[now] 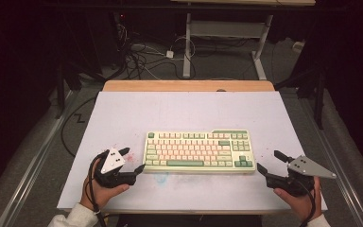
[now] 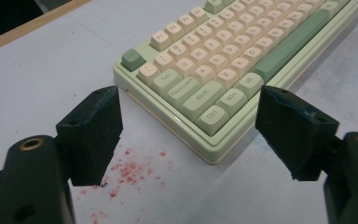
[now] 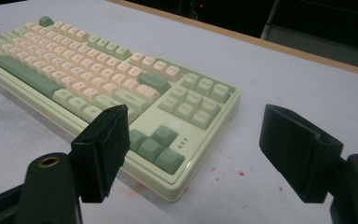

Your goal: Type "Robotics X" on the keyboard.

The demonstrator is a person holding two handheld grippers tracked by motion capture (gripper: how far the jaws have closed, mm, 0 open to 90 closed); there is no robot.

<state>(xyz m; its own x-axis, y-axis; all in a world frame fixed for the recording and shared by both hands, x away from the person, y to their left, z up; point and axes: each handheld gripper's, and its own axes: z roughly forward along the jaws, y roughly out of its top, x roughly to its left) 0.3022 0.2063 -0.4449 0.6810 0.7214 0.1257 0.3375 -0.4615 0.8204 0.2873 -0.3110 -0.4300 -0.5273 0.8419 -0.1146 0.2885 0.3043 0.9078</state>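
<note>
- A pale green mechanical keyboard [image 1: 199, 151] with cream and green keycaps is lying flat on the white table top [image 1: 170, 113], toward the near edge and roughly centred between the two hands.
- The left gripper [image 1: 133, 160] is sitting in the person's left hand [image 1: 103, 191], just beside the keyboard's left end; its jaws are standing spread wide, gripping nothing; in the left gripper view the keyboard's near left corner, with the Ctrl key [image 2: 213, 115], is lying between and beyond the jaws without touching them.
- The right gripper [image 1: 272, 161] is resting in the right hand [image 1: 297, 198], near the keyboard's right end; its jaws are likewise gaping and empty; the arrow-key corner [image 3: 161, 149] is showing just ahead of one jaw.
- Reddish specks [image 2: 128, 168] are dotting the table beside the left gripper.
</note>
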